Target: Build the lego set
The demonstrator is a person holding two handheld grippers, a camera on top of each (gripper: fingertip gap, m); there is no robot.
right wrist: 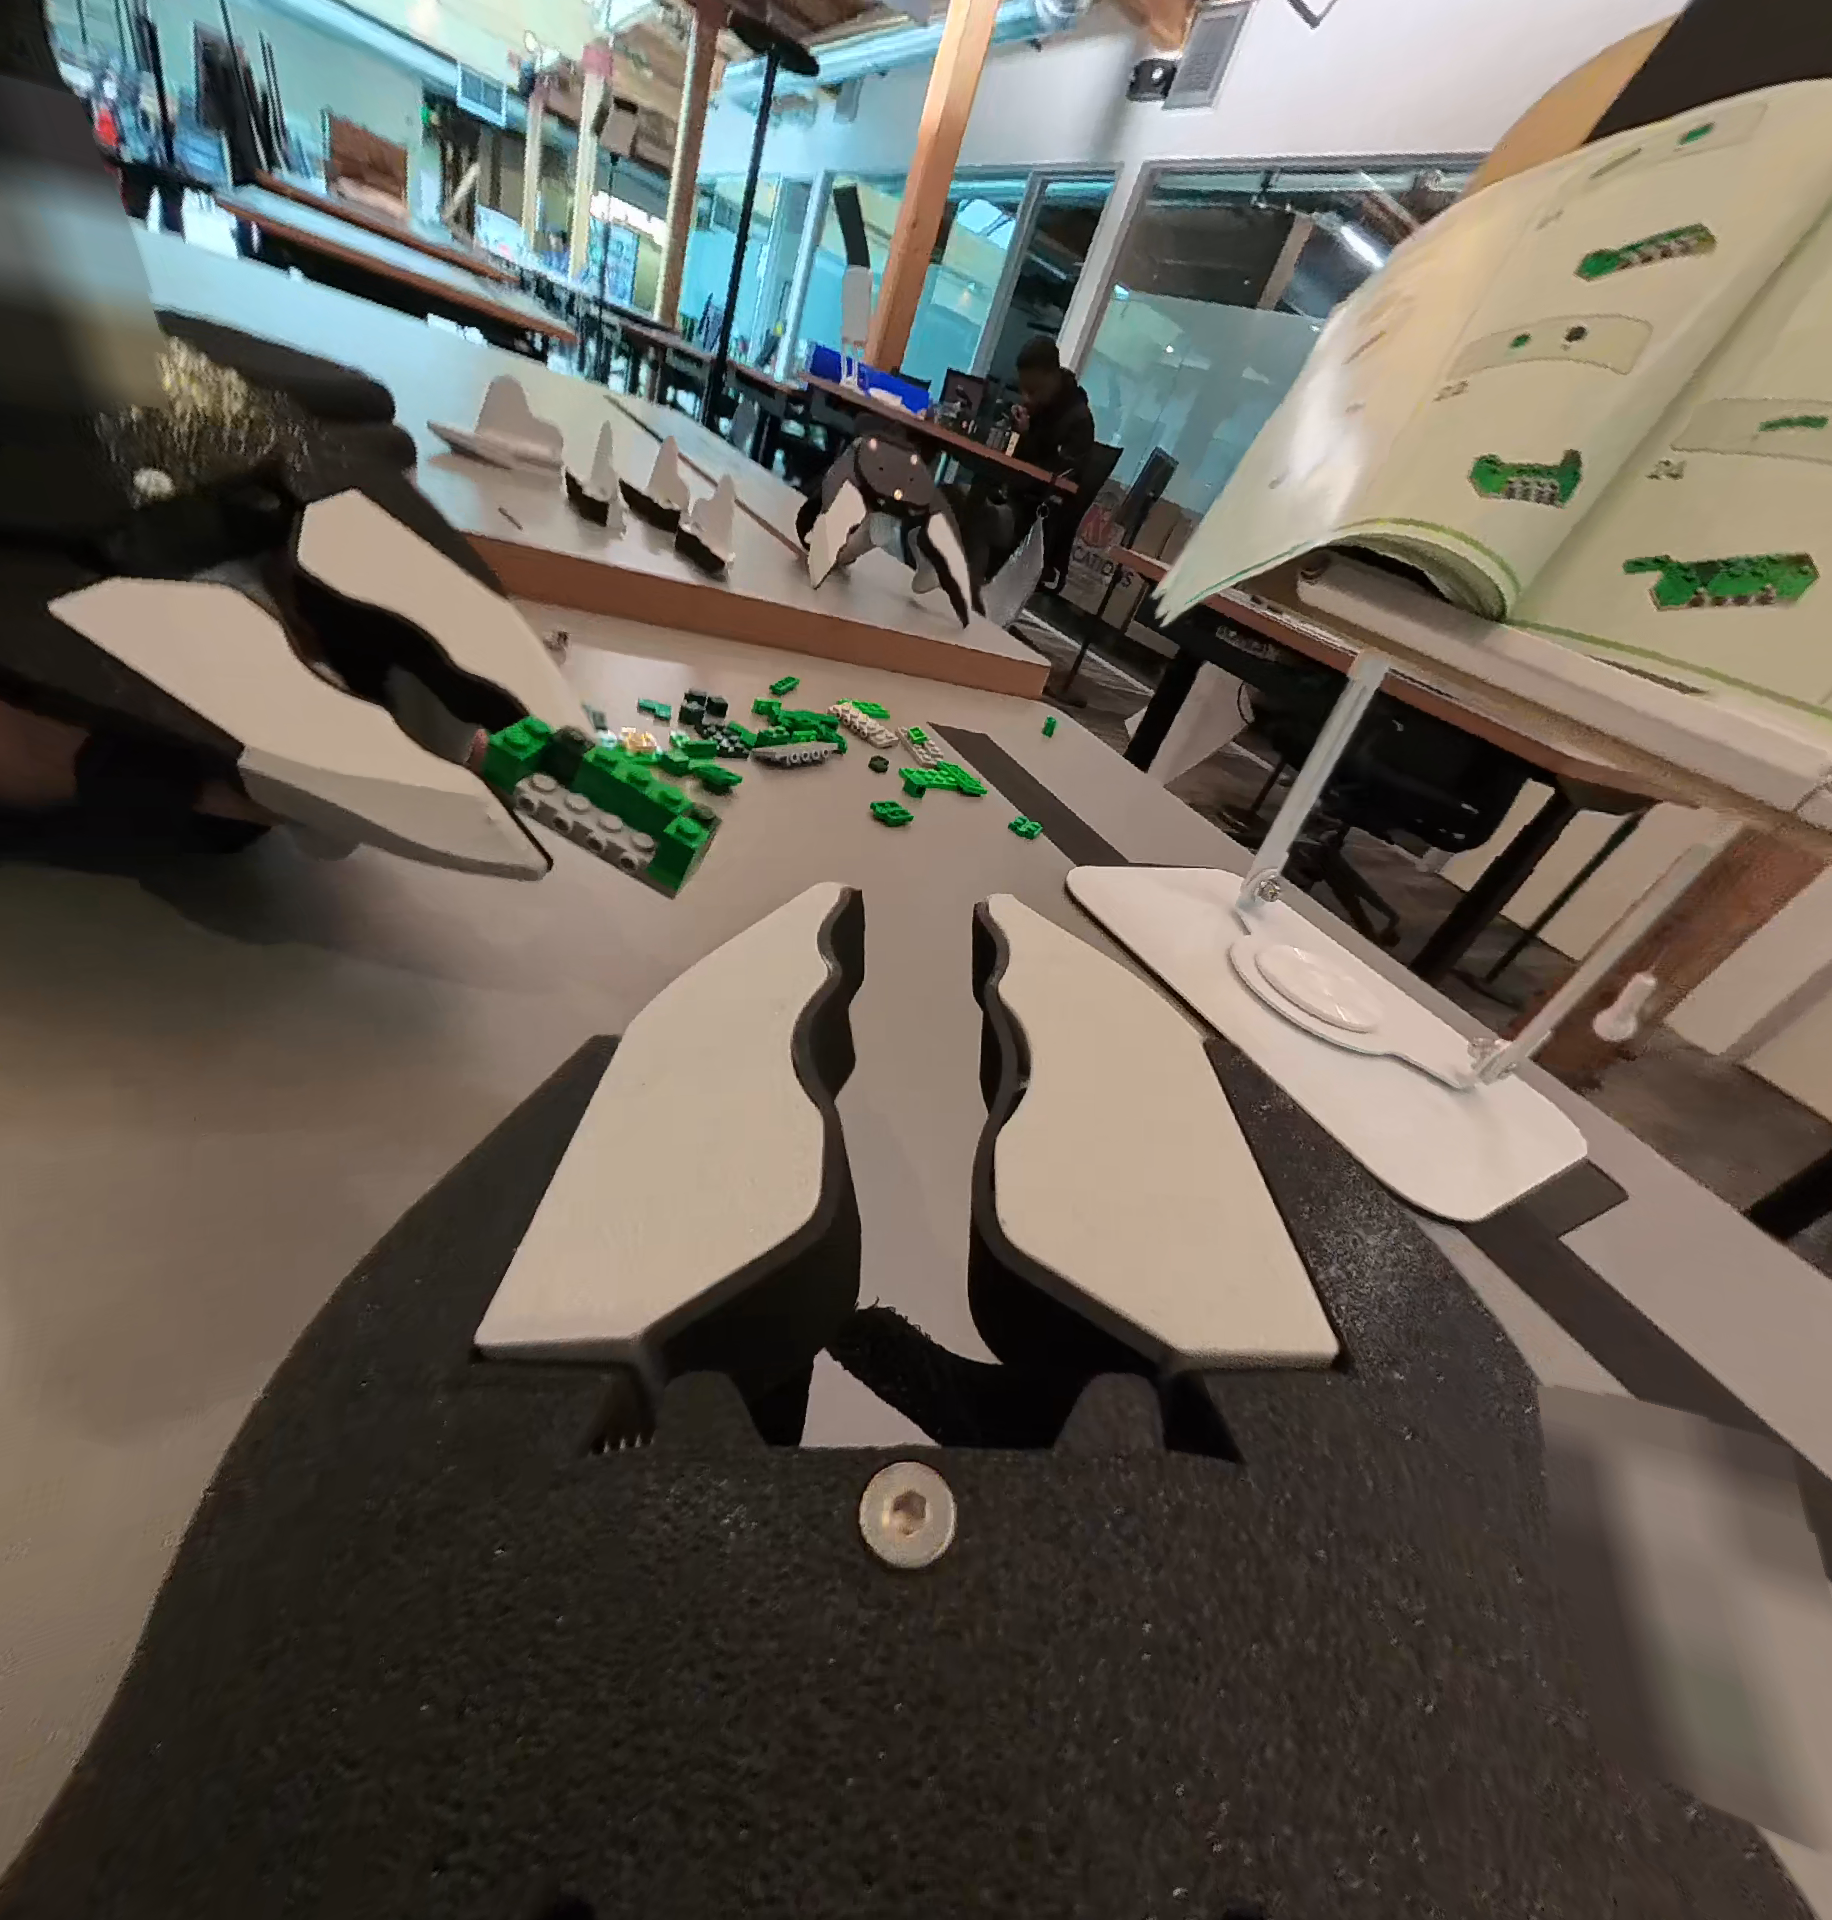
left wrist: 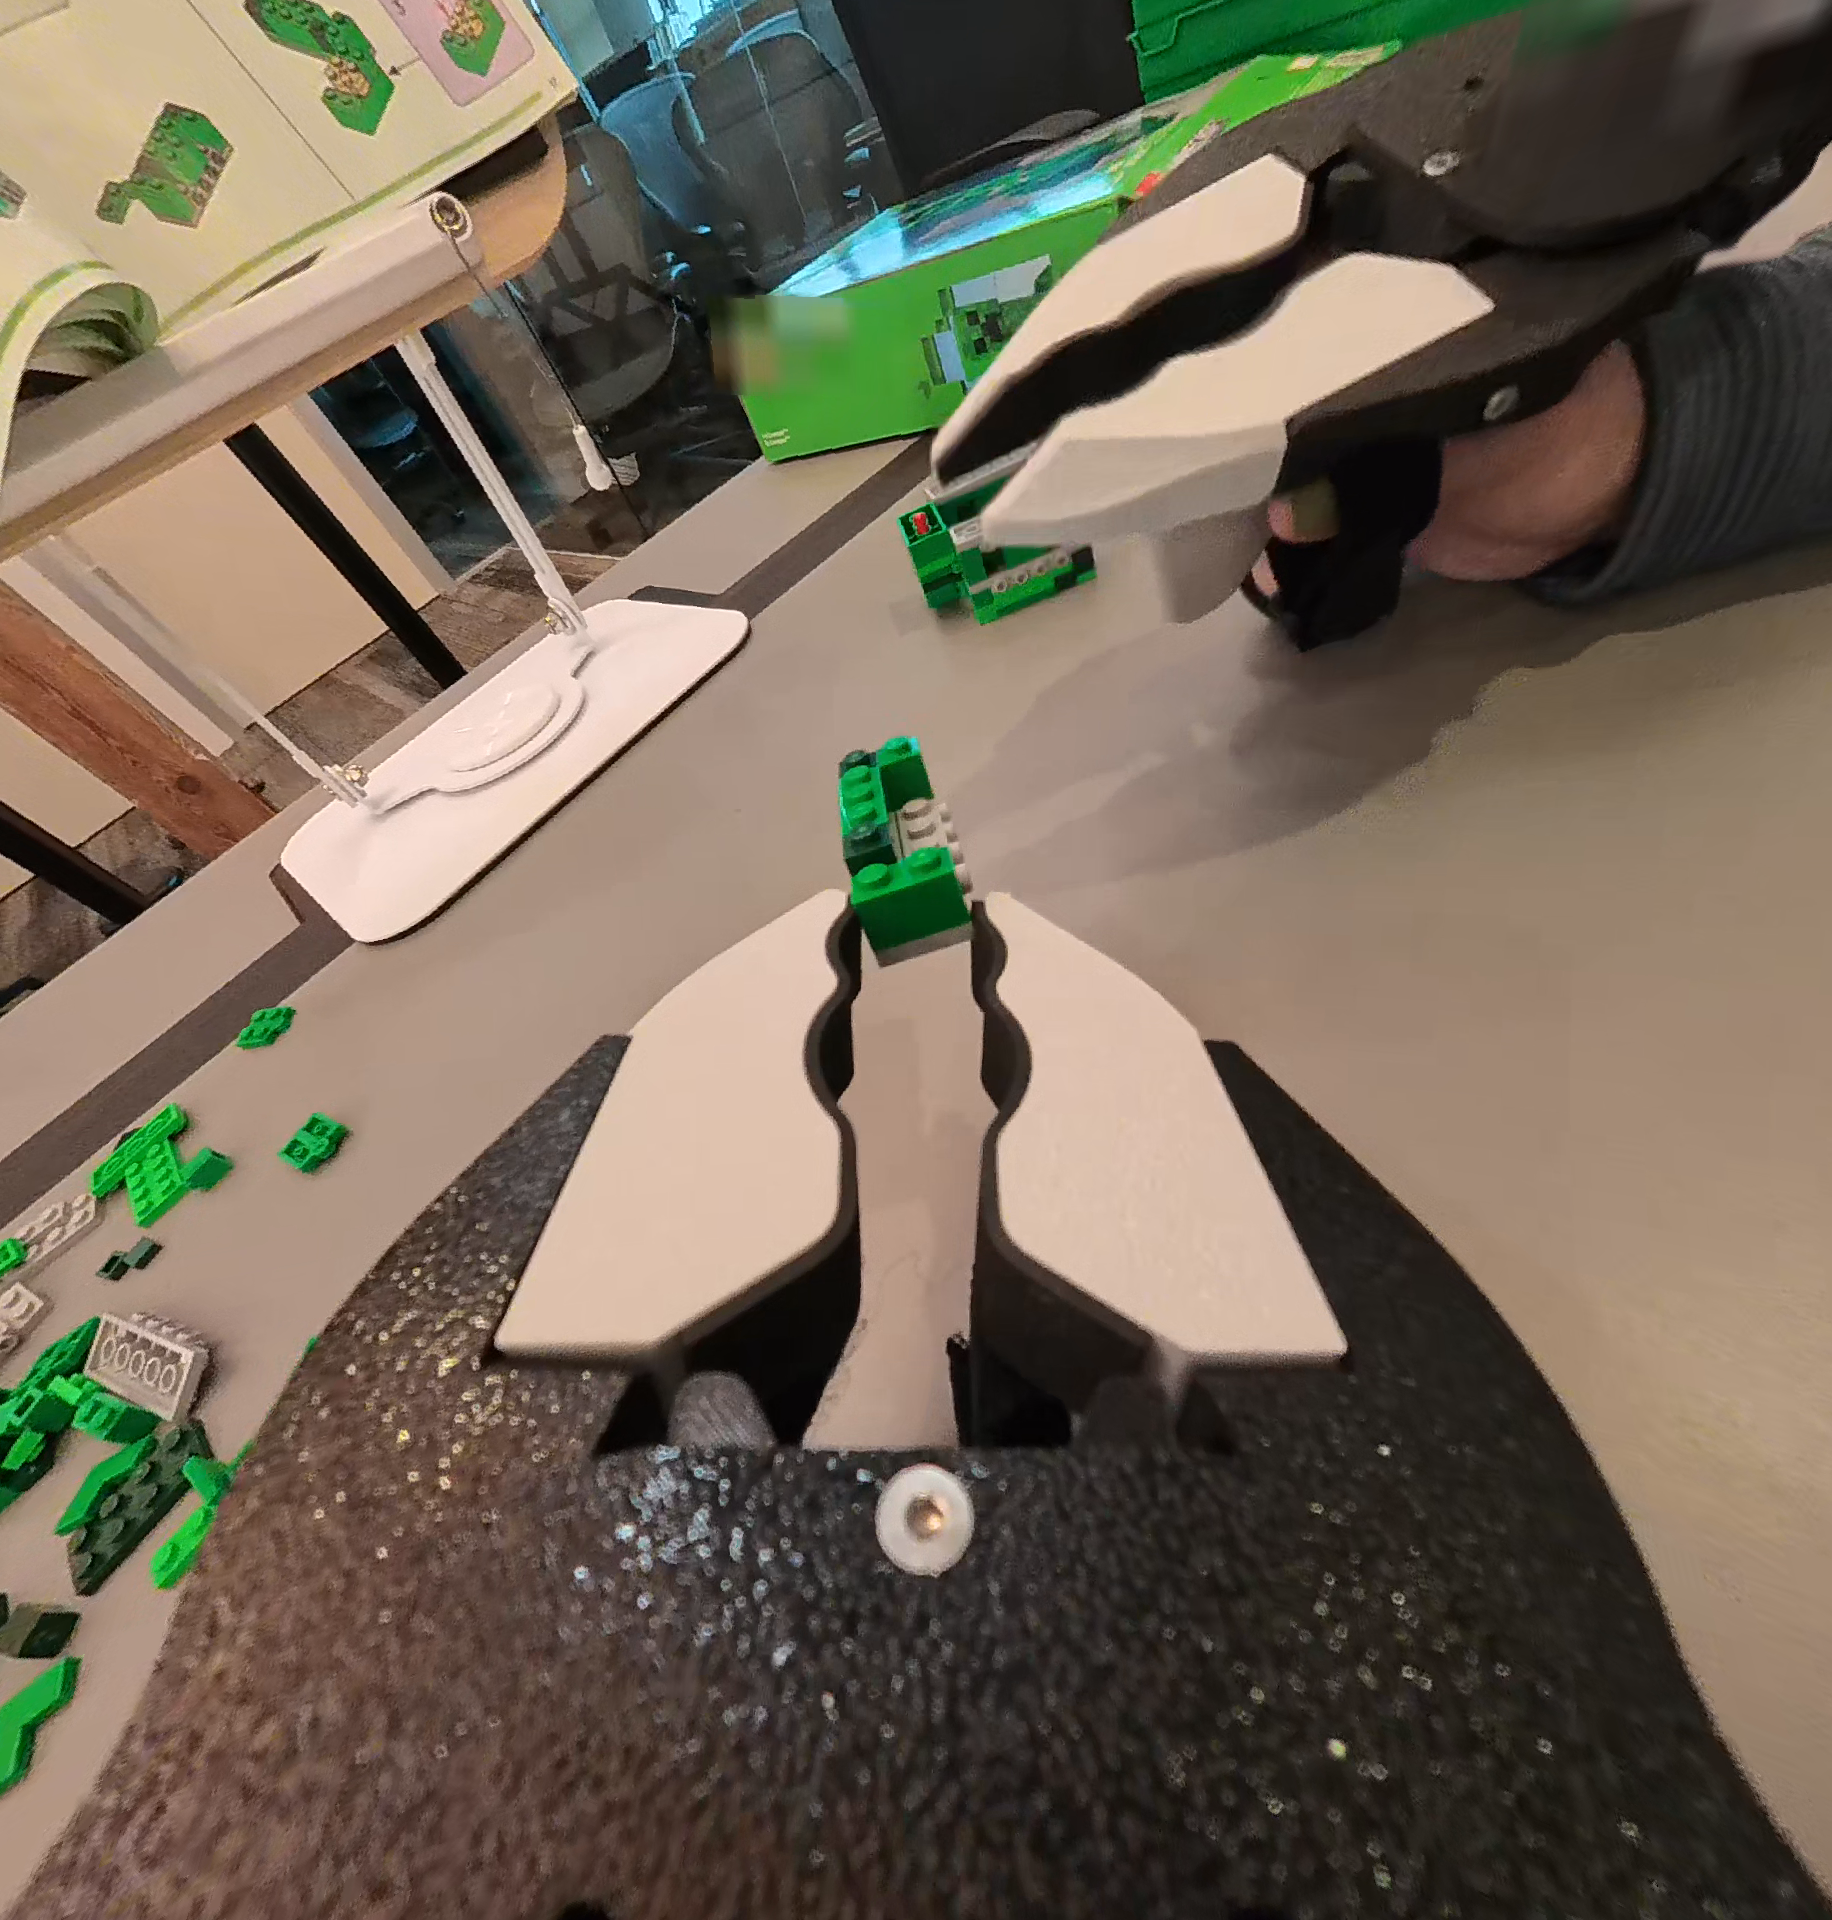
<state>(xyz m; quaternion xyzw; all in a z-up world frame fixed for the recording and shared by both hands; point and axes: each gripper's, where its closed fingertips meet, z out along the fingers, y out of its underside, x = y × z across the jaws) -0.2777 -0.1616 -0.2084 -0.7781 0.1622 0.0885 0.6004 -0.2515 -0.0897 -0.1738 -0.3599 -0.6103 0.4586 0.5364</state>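
Note:
My left gripper [left wrist: 912,920] is shut on the near end of a small green and grey lego assembly [left wrist: 904,847], held just above the grey table [left wrist: 1411,1091]. The right wrist view shows it at the left [right wrist: 517,800], with the assembly [right wrist: 605,800] sticking out of it. My right gripper [right wrist: 917,909] is slightly open with nothing between its fingers. The left wrist view shows it at the upper right [left wrist: 964,499], in a hand, tips just over a second green lego build [left wrist: 995,571] on the table.
Several loose green and grey pieces [left wrist: 70,1423] lie at the table's left, also in the right wrist view [right wrist: 798,732]. An open instruction booklet [right wrist: 1618,416] rests on a white stand [left wrist: 517,758]. A green box [left wrist: 912,322] stands behind. A person sits far off.

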